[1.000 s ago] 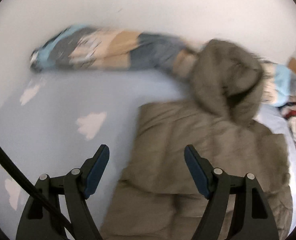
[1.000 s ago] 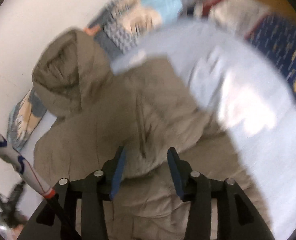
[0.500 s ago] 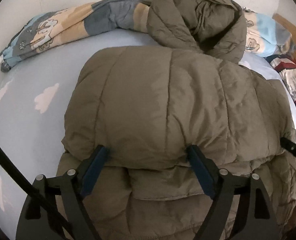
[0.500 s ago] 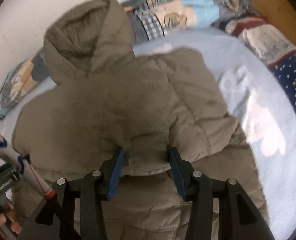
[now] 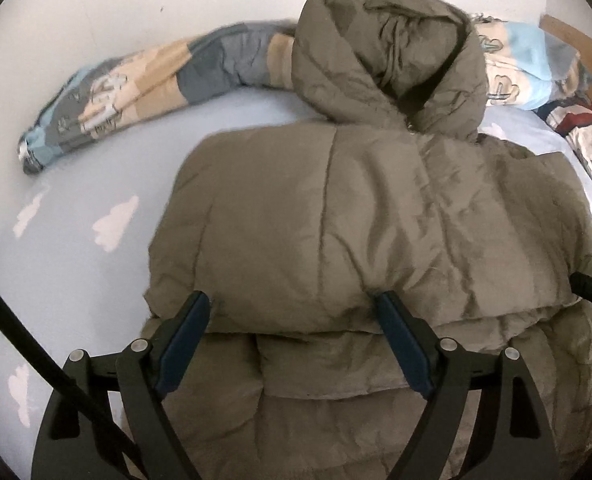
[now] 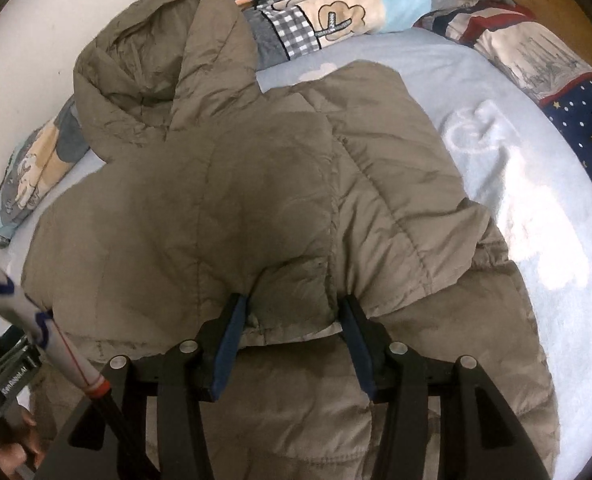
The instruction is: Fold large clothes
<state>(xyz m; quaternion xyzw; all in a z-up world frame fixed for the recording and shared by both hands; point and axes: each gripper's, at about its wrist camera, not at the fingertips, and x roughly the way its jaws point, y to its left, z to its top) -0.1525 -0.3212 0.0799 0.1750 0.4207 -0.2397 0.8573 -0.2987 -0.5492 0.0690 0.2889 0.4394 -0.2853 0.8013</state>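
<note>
Jacket [image 5: 376, 216] lies on the bed [image 5: 75, 280], hood [image 5: 384, 56] toward the wall-side edge, against the rolled quilt [image 5: 135, 84] that runs along that edge. One fold is done: the top half is doubled over the lower half, its folded edge lying across the body just in front of both tools.

Left tool [image 5: 296, 322]: jaws wide apart and just opened further; the fold edge bulges between them, pads look clear of the fabric, so released.

Right tool [image 6: 291, 320]: jaws part-open and just widened a little; a bunch of the fold edge with pale lining sits between them. Whether the pads press on it is hard to tell, since the fabric fills the gap; probably letting go.

Left to do, as a judgement: hood is loose and standing up, needs tucking; the bundle is wide and puffy, likely one more fold plus pressing flat. Sleeves not visible, presumably folded inside. Other bedding [image 6: 536, 60] at the far corner is untouched.
</note>
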